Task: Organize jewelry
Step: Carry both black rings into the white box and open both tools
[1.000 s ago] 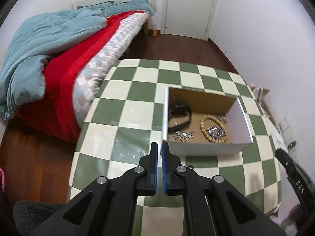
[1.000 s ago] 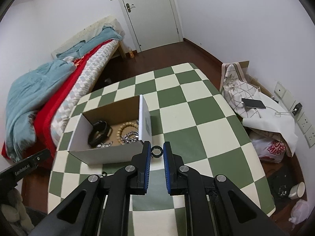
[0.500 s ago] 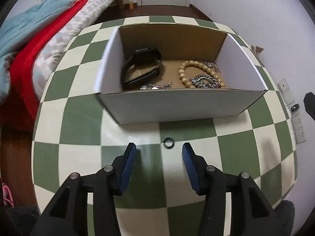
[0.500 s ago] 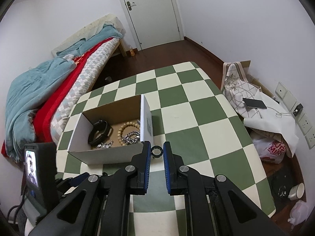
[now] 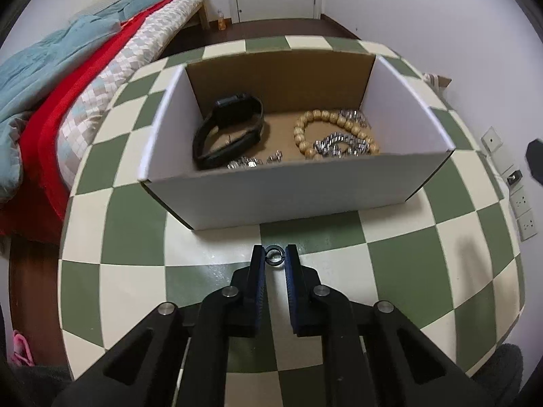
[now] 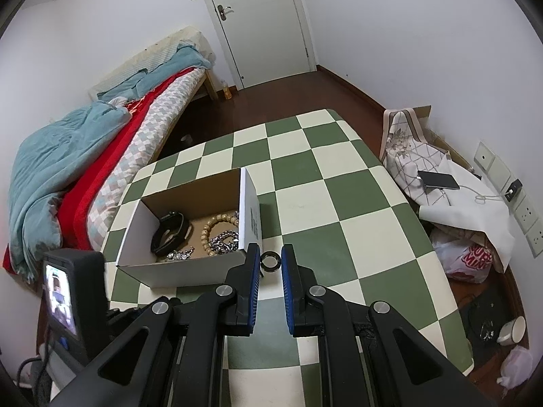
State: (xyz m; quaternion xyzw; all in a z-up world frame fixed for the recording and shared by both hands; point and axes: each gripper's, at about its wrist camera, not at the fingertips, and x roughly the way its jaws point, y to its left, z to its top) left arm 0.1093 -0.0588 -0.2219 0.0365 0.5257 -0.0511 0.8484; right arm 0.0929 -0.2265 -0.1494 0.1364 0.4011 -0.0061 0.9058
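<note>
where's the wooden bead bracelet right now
In the left wrist view, the wooden bead bracelet lies in the box's right half, against a silver chain.

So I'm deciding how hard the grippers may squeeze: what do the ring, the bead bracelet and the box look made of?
The ring looks like dark metal with a slight sheen, though hard plastic is possible. The bead bracelet seems to be light wood: matte tan beads. The box is cardboard, white outside and raw brown inside.
</note>
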